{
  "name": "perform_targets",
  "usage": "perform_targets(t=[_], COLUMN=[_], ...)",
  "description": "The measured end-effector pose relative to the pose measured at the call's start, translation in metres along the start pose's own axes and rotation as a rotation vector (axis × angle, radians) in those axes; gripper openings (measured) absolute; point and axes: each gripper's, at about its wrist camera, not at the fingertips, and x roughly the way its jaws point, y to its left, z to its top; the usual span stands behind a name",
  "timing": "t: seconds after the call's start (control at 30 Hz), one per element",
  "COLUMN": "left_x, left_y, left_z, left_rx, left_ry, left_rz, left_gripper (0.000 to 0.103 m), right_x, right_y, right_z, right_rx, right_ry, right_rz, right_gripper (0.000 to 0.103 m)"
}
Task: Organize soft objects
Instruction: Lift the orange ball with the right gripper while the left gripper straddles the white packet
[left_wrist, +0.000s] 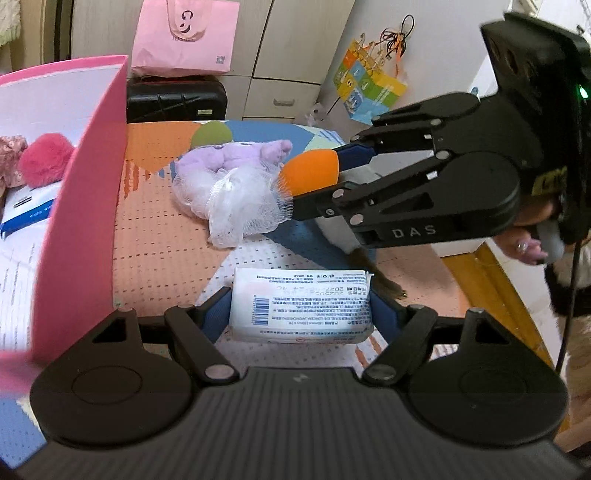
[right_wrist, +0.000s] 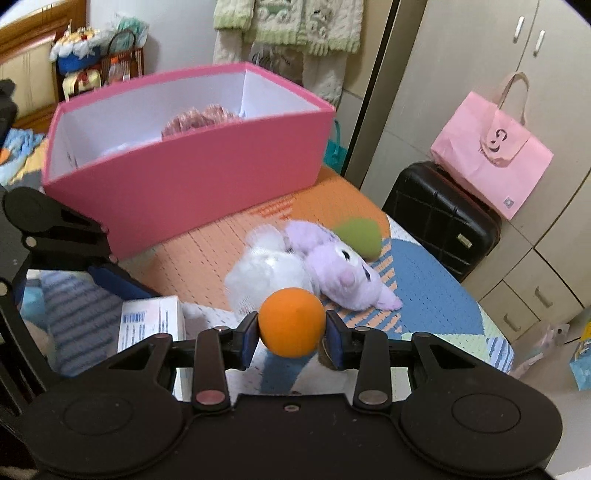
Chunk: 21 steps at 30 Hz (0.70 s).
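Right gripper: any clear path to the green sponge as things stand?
Probably not yet. The right gripper is shut on the orange sponge, so its jaws are full. The green sponge lies exposed past the purple plush, reachable once it unloads.

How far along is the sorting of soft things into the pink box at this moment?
Partly done. A pink fluffy ball and a pinkish plush already lie in the pink box. In hand: the left gripper holds a white tissue pack, the right gripper an orange sponge. Left on the mat: purple plush, white mesh puff, green sponge.
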Motion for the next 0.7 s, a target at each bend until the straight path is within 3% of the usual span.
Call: perform_targets(t=[0.27, 0.43, 0.7], left_x=[-0.026, -0.034, -0.064], left_y=[0.002, 0.005, 0.008], left_z=[-0.011, -0.02, -0.039], left_rx=[0.026, 0.021, 0.034], left_ry=[-0.021, -0.019, -0.011], left_rz=[0.025, 0.026, 0.029], left_gripper=[0.078, 0.078, 0.078], right_x=[-0.025, -0.039, -0.054], right_y=[0.029, 0.047, 0.069], right_z=[-0.002, -0.01, -0.027], right_rx=[-0.005, 0.025, 0.142], right_ry=[-0.061, -0.064, -0.034], right_rz=[0.01, 0.014, 0.097], right_gripper=[0.043, 0.043, 0.043])
